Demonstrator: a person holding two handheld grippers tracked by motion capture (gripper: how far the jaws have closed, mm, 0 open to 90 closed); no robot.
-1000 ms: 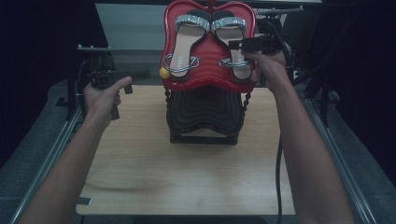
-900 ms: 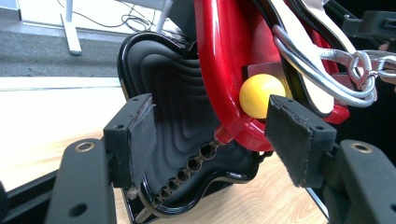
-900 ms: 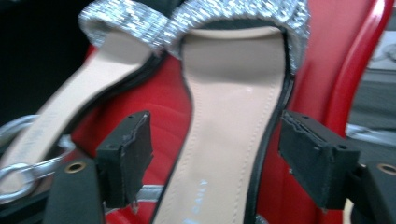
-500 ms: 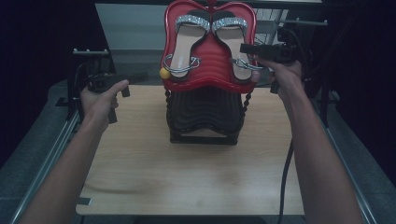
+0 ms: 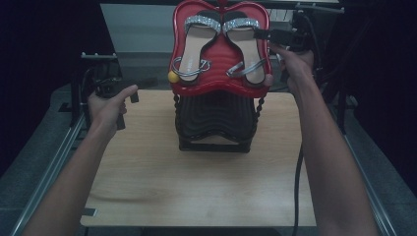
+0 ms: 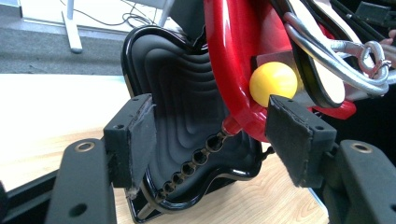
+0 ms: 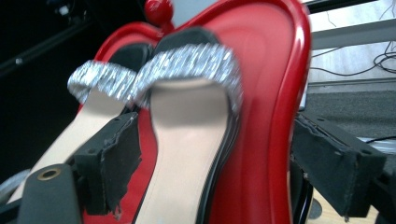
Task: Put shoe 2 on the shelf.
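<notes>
At the far middle of the wooden table (image 5: 196, 182), a black ribbed stand (image 5: 215, 118) was seen carrying a tilted red tray (image 5: 219, 83), on which a pair of sandals (image 5: 199, 46) with glittering silver straps was laid side by side. The right gripper (image 5: 268, 34) was held at the tray's upper right edge, beside the right-hand sandal; its jaws had just been opening, and they were spread with the sandal's side and the tray's red rim between them, unpressed. The left gripper (image 5: 115, 88) was held well apart from the stand, over the table's left edge, its jaws released and nothing clasped.

From the right gripper view, the silver straps (image 7: 187, 65) and pale insoles were shown close up and blurred. From the left gripper view, the stand's ribbed black shell (image 6: 187, 116), a yellow ball (image 6: 273, 84) at the tray's lower rim and a metal buckle (image 6: 369, 58) were shown instead.

Bare tabletop was left open in front of the stand, toward the person.
</notes>
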